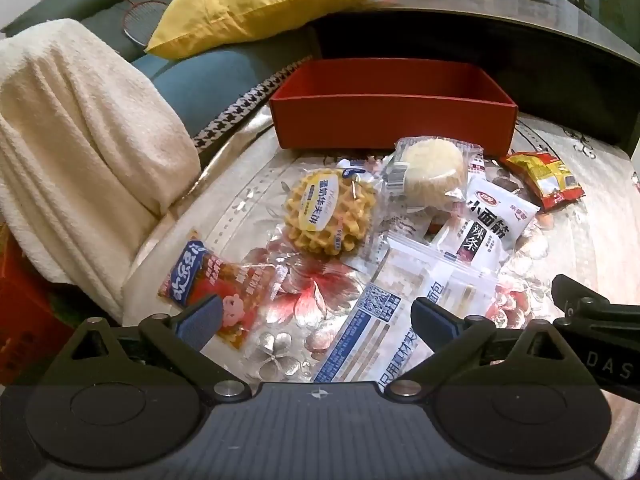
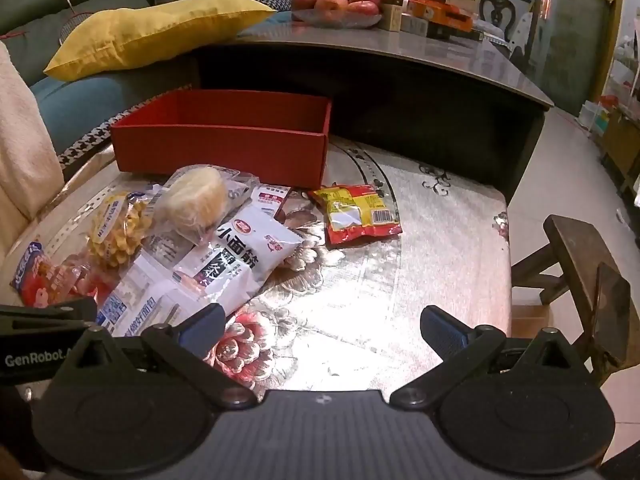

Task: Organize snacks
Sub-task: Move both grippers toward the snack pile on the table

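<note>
Left hand-held gripper (image 1: 316, 322): fingers spread wide, holding nothing; it hangs low over the near edge of the snack pile.
Right hand-held gripper (image 2: 322, 326): fingers spread wide too, empty; it hangs over bare floral cloth on the counter (image 2: 440, 240), to the right of the pile.
Red box (image 1: 392, 116): open-topped, at the far side of the counter, just behind the snacks; nothing shows inside from these angles.
Snacks: all outside the box; waffle packet (image 1: 330, 214) mid-pile; round pastry packet (image 1: 434, 176) just in front of the box wall; white spicy-strip packet (image 1: 486, 226) partly under the pastry; long bread packet (image 1: 384, 320) nearest; pink-and-red packet (image 1: 208, 280) off to the left; red-and-yellow packet (image 2: 360, 214) alone on the right.
Key relation: the bread packet lies directly ahead of the left hand-held gripper, partly between its fingers, its long axis running away and rightward toward the box; the left is clearly nearer to it; the right is nearer only to the red-and-yellow packet, which lies ahead and slightly left of it.
Judgement: sorting looks barely begun; a left-hand pick of the bread packet seems likeliest.
</note>
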Demonstrator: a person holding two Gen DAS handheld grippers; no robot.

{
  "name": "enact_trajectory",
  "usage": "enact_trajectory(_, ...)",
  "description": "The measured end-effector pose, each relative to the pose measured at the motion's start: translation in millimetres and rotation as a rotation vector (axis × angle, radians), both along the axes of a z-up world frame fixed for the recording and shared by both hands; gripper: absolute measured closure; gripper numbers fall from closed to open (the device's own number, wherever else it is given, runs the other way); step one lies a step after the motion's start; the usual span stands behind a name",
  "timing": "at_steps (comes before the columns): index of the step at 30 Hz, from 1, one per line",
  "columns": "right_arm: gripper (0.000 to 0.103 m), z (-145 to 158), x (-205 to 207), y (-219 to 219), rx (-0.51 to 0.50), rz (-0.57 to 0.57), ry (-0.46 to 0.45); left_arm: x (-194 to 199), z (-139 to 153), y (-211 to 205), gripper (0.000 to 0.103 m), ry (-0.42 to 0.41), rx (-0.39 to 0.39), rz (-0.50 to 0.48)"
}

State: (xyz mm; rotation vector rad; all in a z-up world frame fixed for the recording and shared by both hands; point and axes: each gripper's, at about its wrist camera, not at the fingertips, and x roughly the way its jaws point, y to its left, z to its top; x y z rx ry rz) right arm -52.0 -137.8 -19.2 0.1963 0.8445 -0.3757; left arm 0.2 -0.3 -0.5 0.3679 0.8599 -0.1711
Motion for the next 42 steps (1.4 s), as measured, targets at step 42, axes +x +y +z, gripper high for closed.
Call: enact_trajectory(42,0.003,-6.8,-0.8,-7.6,-0.001,-0.004,0.060,-2.8,-8.6,-7.0,0.007,0.037,-0.046,-0.098)
